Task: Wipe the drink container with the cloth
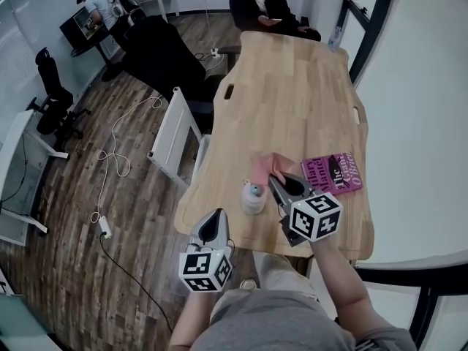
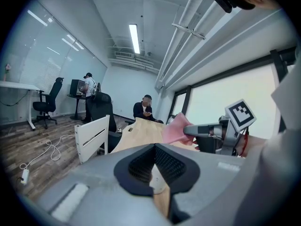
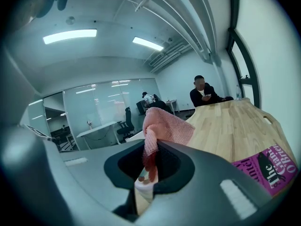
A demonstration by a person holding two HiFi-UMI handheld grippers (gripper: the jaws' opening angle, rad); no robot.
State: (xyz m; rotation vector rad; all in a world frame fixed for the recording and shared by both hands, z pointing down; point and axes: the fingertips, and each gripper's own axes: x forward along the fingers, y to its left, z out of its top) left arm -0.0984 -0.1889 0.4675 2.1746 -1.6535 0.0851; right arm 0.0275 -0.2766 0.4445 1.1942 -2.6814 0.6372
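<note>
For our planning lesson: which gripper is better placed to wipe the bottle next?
Right. The right gripper clamps the cloth right beside the bottle; the left gripper sits shut, holding nothing.

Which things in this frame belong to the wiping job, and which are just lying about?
Job in hand:
- pink mesh cloth, clamped in the right gripper
- small pale drink container with a teal top, standing on the wooden table
- left gripper, shut, holding nothing

Lying about:
- magenta paperback book on the table
- white cable on the floor
</note>
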